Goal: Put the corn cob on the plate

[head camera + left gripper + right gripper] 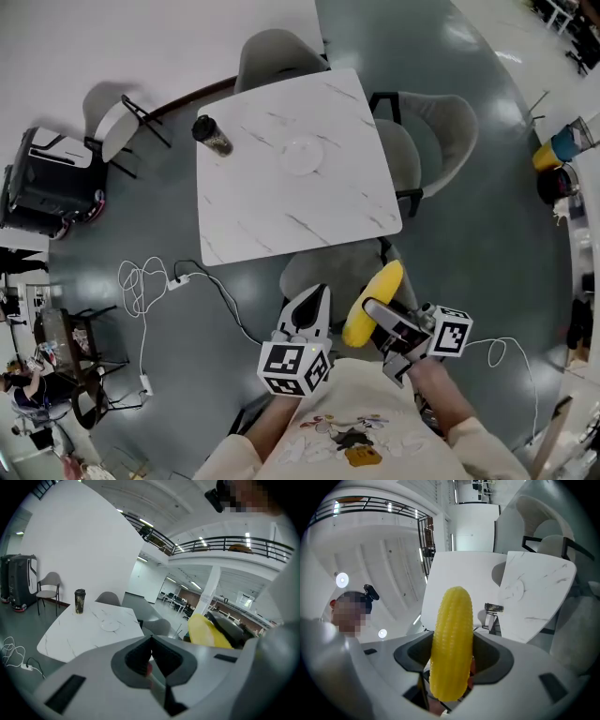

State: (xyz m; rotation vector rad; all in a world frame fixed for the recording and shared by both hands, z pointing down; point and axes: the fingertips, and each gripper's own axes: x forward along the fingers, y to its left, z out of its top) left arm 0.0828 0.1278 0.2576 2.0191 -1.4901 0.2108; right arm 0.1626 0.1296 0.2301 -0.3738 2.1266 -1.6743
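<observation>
Right claw (386, 317) squeezed tight on yellow bumpy corn cob (451, 639); cob sticks out past jaws (tip points toward far side). Left claw (151, 660) closed all way, nothing in it. Both claws up in air, on near side of square white marble worktop (281, 211). Small round white plate (302, 155) sits on worktop, well apart from cob. Tall dark cup (212, 135) at far left corner.

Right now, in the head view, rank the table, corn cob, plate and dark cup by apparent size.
1. The table, by far.
2. The corn cob, though it sits much nearer the camera, which inflates it.
3. The plate and the dark cup look about alike, so I won't rank them.
</observation>
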